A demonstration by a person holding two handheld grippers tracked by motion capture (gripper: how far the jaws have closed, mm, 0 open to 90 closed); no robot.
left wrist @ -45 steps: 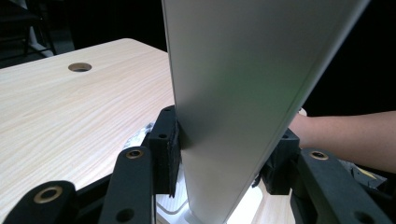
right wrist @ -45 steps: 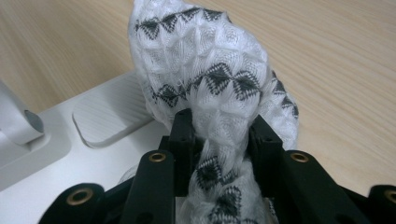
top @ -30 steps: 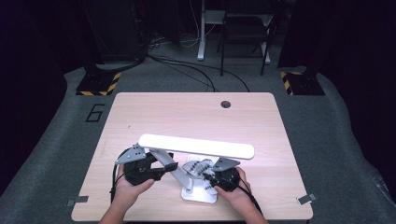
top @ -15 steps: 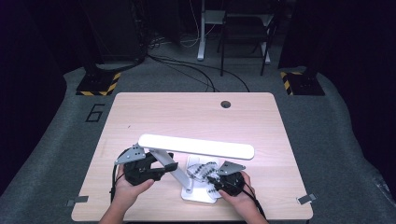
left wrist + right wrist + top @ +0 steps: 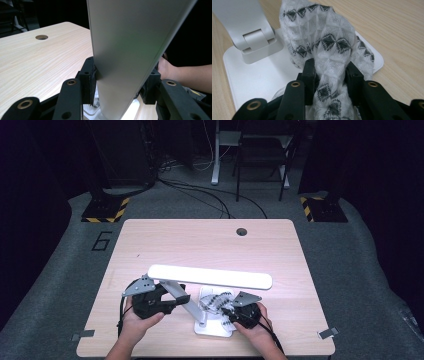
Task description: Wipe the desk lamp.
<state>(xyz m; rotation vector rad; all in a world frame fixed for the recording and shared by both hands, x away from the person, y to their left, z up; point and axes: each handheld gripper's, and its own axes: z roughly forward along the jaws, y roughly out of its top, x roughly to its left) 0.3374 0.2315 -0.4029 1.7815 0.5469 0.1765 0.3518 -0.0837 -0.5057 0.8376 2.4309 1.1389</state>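
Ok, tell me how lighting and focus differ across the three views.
High view: table lit, room beyond nearly black, lamp head bright. Left gripper view: lamp arm close, soft, shaded grey against a dark background. Right gripper view: evenly lit, cloth sharp, lamp base without glare.

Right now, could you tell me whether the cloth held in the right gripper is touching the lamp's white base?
Touching. In the right gripper view the patterned cloth, pinched by the right gripper, lies draped on the lamp base with no gap visible beneath it.

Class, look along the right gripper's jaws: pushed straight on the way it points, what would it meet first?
Probably the lamp's hinge block on the white base, past the patterned cloth that the right gripper holds; depth is uncertain.
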